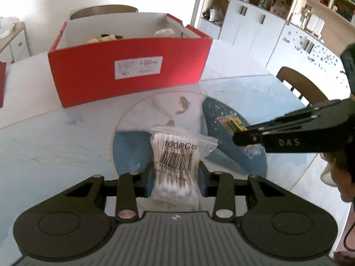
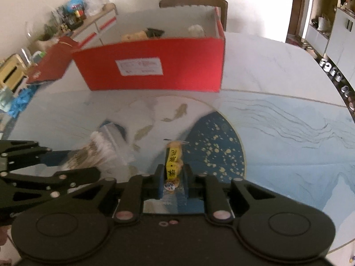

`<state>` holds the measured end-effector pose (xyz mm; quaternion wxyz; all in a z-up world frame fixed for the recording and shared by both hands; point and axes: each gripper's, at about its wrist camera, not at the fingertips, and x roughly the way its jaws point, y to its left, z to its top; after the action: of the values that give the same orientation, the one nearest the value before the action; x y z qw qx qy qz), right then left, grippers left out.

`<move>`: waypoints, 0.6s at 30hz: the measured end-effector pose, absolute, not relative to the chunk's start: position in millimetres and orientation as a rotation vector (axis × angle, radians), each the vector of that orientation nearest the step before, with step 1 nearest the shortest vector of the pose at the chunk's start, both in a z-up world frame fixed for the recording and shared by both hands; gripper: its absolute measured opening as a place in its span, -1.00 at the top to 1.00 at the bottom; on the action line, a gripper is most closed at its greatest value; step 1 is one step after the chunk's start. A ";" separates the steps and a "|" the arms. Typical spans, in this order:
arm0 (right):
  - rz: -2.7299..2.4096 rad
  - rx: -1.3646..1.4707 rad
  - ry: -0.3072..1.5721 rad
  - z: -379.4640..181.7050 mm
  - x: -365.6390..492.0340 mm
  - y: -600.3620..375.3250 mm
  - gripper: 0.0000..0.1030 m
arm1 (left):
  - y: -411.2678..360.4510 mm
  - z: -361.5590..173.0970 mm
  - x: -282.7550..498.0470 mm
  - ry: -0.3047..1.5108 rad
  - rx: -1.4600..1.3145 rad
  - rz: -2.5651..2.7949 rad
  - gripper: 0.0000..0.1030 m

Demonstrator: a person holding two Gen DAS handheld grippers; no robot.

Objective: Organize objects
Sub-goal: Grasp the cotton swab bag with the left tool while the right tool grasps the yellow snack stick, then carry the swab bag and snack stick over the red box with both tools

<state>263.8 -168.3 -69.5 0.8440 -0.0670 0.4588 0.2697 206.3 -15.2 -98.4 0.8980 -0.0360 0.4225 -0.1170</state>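
My left gripper (image 1: 176,175) is shut on a clear bag of cotton swabs (image 1: 177,157) marked 100PCS, held above the table. My right gripper (image 2: 173,176) is shut on a small yellow snack packet (image 2: 172,164). In the left wrist view the right gripper (image 1: 240,136) reaches in from the right with the packet (image 1: 230,122) at its tip. In the right wrist view the left gripper (image 2: 93,161) with the swab bag (image 2: 99,148) is at the left. An open red shoebox (image 1: 124,75) stands ahead on the table, with a few items inside; it also shows in the right wrist view (image 2: 155,71).
The round table (image 1: 44,144) has a blue and white painted top with fish. The red box lid (image 2: 51,66) lies left of the box. Chairs stand behind the box (image 2: 193,2) and at the right (image 1: 299,84). Cabinets and shelves (image 1: 255,22) line the room.
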 end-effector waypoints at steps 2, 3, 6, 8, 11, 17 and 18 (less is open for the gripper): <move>0.580 -0.134 0.954 -60.6 261.3 -167.6 0.69 | -13.0 -92.0 206.3 0.870 -0.090 -0.234 0.29; 0.585 -0.129 0.948 -56.6 260.5 -167.6 0.69 | -12.2 -89.1 207.2 0.869 -0.096 -0.231 0.29; 0.594 -0.126 0.924 -44.3 258.4 -165.9 0.69 | -9.7 -77.7 206.6 0.857 -0.117 -0.222 0.29; 0.601 -0.128 0.907 -35.5 258.1 -164.0 0.69 | -7.6 -69.4 207.4 0.847 -0.129 -0.218 0.29; 0.611 -0.139 0.875 -23.9 259.9 -160.5 0.69 | -4.2 -56.9 210.2 0.830 -0.142 -0.209 0.29; 0.629 -0.138 0.837 -5.0 273.3 -151.5 0.69 | 1.0 -34.5 220.7 0.791 -0.149 -0.192 0.29; 0.632 -0.137 0.831 -2.3 275.7 -150.2 0.69 | 2.0 -30.7 222.6 0.783 -0.148 -0.190 0.29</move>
<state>275.7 -150.2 -2.3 0.8646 -0.0654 0.3965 0.3016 222.6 2.0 -30.7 0.9173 -0.0722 0.3806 -0.0922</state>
